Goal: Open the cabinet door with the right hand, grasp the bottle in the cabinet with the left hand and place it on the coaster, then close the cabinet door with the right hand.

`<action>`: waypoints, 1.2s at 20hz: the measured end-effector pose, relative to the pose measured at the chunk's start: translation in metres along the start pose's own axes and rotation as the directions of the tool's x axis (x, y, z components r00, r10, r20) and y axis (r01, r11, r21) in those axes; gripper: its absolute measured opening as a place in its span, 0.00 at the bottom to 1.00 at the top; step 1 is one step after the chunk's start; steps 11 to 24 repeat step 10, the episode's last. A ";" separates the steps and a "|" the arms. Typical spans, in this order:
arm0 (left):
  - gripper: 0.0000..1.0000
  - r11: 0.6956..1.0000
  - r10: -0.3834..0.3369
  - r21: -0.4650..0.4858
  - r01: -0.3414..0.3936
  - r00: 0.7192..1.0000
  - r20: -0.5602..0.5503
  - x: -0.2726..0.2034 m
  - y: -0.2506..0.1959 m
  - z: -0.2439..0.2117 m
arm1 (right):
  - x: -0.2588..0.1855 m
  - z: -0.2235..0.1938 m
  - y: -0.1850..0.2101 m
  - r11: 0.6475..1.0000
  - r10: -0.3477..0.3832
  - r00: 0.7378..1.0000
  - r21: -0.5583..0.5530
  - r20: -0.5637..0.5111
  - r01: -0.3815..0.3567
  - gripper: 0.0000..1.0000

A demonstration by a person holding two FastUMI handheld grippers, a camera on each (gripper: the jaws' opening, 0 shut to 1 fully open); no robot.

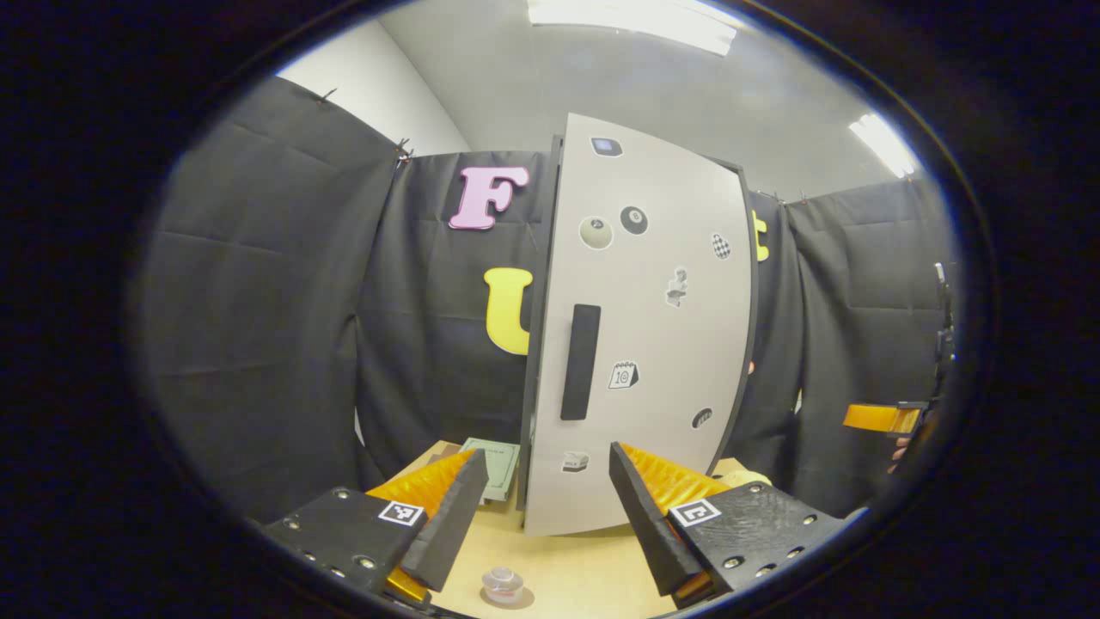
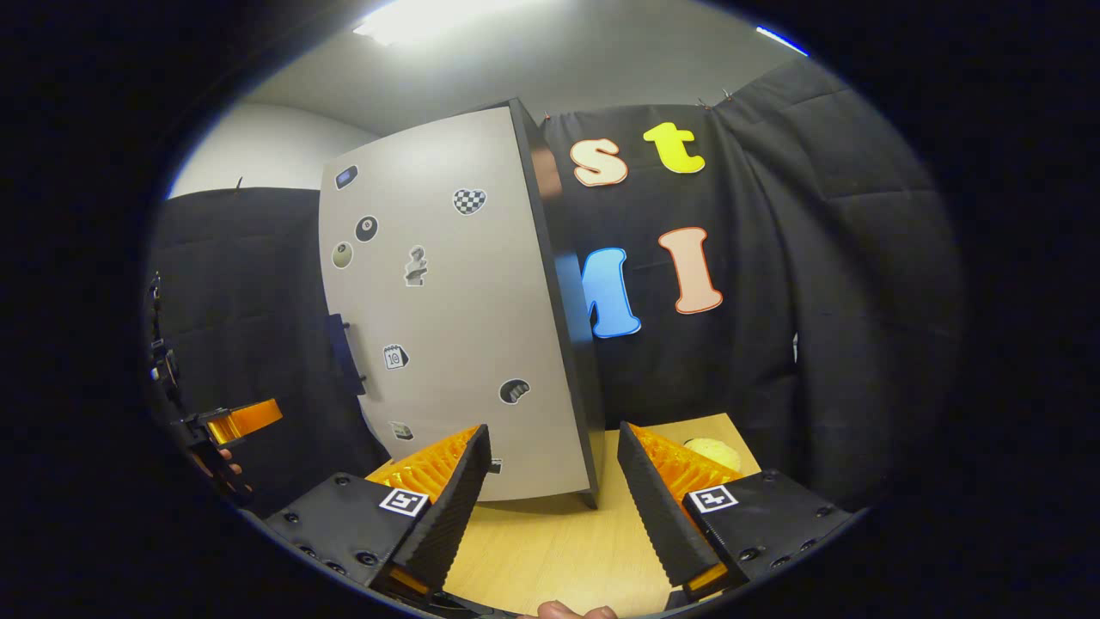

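The cabinet door is closed, its pale front with stickers facing both cameras and its dark handle untouched, so the task appears to be at its very start: nothing is done yet. The left tongs are released, their jaws spread wide over the wooden bench, holding nothing and set near in front of the door. The right tongs are likewise released and empty, hovering over the bench in front of the cabinet's right edge, apart from the handle, which lies to the far left in the right gripper view. The bottle is presumably inside the cabinet; I cannot tell where, since the door hides the inside. A small round clear thing sits on the bench just near the left tongs; whether it is the coaster I cannot tell. Left to do, by my judgement: open the door with the right tongs, fetch the bottle with the left, set it down, and close the door.
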State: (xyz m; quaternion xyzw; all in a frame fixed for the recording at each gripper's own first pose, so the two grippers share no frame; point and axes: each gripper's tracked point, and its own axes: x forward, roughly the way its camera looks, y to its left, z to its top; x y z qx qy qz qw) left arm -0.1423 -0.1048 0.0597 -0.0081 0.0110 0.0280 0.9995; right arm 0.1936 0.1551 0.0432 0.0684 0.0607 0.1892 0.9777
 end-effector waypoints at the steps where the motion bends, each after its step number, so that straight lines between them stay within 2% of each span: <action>1: 0.86 1.000 0.000 -0.006 0.000 1.000 0.003 -0.003 -0.004 0.001 | -0.002 0.000 0.001 1.000 0.011 1.000 0.000 0.006 -0.011 0.94; 6: 0.85 0.998 0.056 0.015 -0.057 0.997 0.046 -0.029 -0.003 0.010 | -0.006 -0.011 -0.002 0.999 0.006 1.000 -0.045 -0.001 -0.006 0.94; 9: 0.86 0.998 0.059 -0.008 -0.059 0.995 0.080 -0.039 -0.001 0.017 | -0.009 -0.019 0.000 0.999 -0.002 1.000 -0.049 -0.002 0.002 0.94; 10: 0.86 0.998 0.063 -0.017 -0.061 0.994 0.087 -0.041 0.002 0.016 | -0.009 -0.023 -0.001 0.999 -0.011 1.000 -0.049 -0.004 0.011 0.87; 24: 0.86 0.998 0.063 -0.017 -0.061 0.994 0.087 -0.041 0.002 0.016 | -0.009 -0.023 -0.001 0.999 -0.011 1.000 -0.049 -0.004 0.011 0.87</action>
